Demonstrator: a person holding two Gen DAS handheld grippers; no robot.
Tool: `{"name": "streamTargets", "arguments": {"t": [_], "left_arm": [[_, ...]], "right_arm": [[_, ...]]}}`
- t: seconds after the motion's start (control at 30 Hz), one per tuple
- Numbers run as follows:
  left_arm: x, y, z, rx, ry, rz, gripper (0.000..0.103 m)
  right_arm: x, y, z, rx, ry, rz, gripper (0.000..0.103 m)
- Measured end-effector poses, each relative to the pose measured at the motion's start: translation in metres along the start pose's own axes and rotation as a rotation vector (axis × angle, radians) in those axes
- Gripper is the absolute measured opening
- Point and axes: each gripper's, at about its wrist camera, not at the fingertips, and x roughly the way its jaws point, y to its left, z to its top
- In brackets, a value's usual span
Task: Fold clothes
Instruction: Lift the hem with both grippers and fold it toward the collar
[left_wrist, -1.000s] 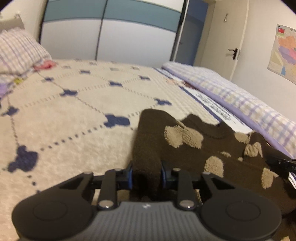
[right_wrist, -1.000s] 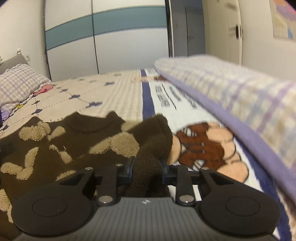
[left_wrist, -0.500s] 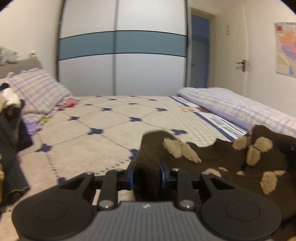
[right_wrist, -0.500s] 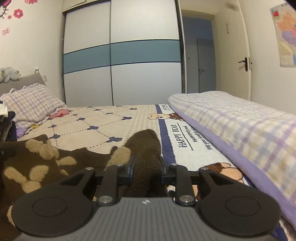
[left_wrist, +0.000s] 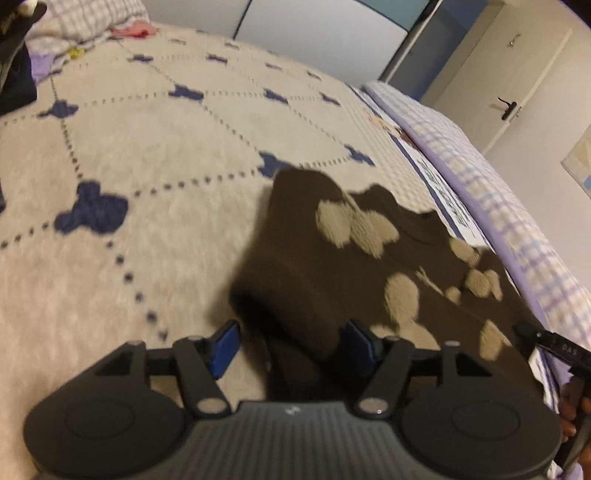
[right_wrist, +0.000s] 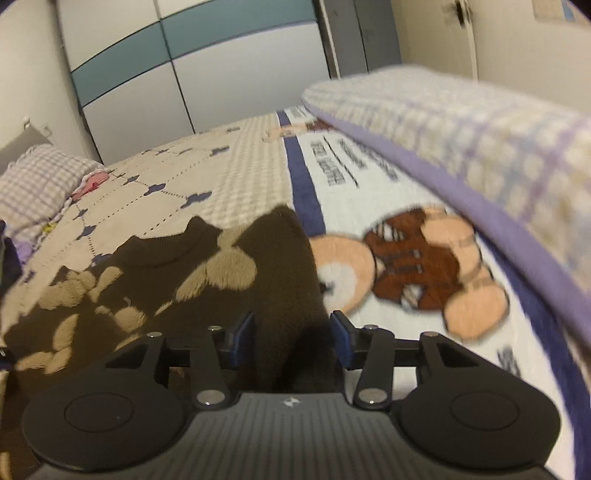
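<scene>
Sweater (left_wrist: 351, 266), brown with tan patches, lies spread on the bed (left_wrist: 155, 177). Your left gripper (left_wrist: 291, 347) and right gripper (right_wrist: 291, 338) are opening, cloth loose between unpressed pads; withdrawing carelessly could snag and rumple it.

A bed carries everything, covered by a cream blanket (left_wrist: 155, 155) with navy clover marks and dotted lines. On it lies a brown sweater (left_wrist: 332, 273) with beige patches. A checked quilt (right_wrist: 461, 140) lies along one side, a checked pillow (right_wrist: 40, 177) at the far end.
</scene>
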Motion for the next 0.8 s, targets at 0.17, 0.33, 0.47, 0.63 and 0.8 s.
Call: {"name": "streamTargets", "arguments": {"t": [0.17, 0.33, 0.47, 0.63, 0.8], "left_arm": [[-0.014, -0.002, -0.022, 0.027, 0.123, -0.020, 0.065], [-0.035, -0.016, -0.056, 0.158, 0.223, 0.008, 0.065], [-0.054, -0.023, -0.084, 0.237, 0.248, 0.027, 0.065], [-0.075, -0.024, -0.113, 0.248, 0.291, 0.020, 0.063], [-0.090, -0.023, -0.133, 0.211, 0.282, 0.021, 0.055]], "right_arm": [[-0.027, -0.006, -0.020, 0.069, 0.137, 0.038, 0.050], [-0.059, -0.013, -0.045, 0.040, 0.271, -0.009, 0.050], [-0.084, -0.022, -0.077, 0.066, 0.354, 0.001, 0.049], [-0.118, -0.023, -0.109, 0.100, 0.373, 0.052, 0.048], [-0.140, -0.015, -0.132, 0.118, 0.400, 0.100, 0.034]]}}
